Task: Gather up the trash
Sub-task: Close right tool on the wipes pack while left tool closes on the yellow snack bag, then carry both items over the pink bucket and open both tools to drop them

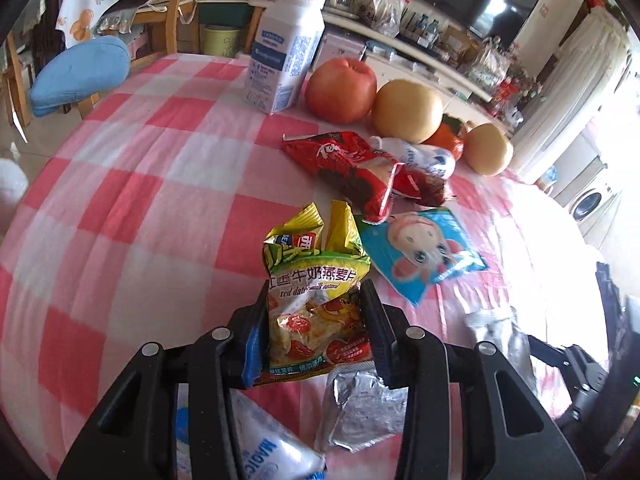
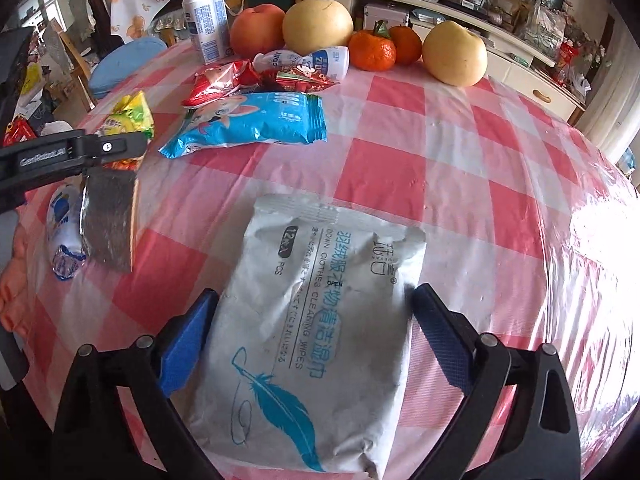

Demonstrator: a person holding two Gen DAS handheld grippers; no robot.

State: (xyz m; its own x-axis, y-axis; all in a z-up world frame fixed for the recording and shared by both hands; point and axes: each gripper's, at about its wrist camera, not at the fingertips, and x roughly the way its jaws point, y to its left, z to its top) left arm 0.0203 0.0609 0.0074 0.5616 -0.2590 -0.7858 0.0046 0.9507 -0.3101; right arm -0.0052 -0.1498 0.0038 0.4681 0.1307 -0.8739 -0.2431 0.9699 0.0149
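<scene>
Holding trash: the left gripper (image 1: 316, 300) is clamping its fingers on a yellow-green oatmeal packet (image 1: 316, 280), lifted above the bench (image 1: 140, 200).
Lying below: a silver foil wrapper (image 1: 364, 412) and a white-blue packet (image 1: 260, 452) are resting on the checked cloth.
Waiting trash: a grey wipes pack (image 2: 320, 332) is lying flat between the wide-open fingers of the right gripper (image 2: 316, 320); whether they are touching it is unclear.
Sitting farther back: a blue cartoon packet (image 2: 252, 124), red wrappers (image 1: 360, 172), a white bottle (image 1: 284, 48), and fruit (image 1: 408, 110).
</scene>
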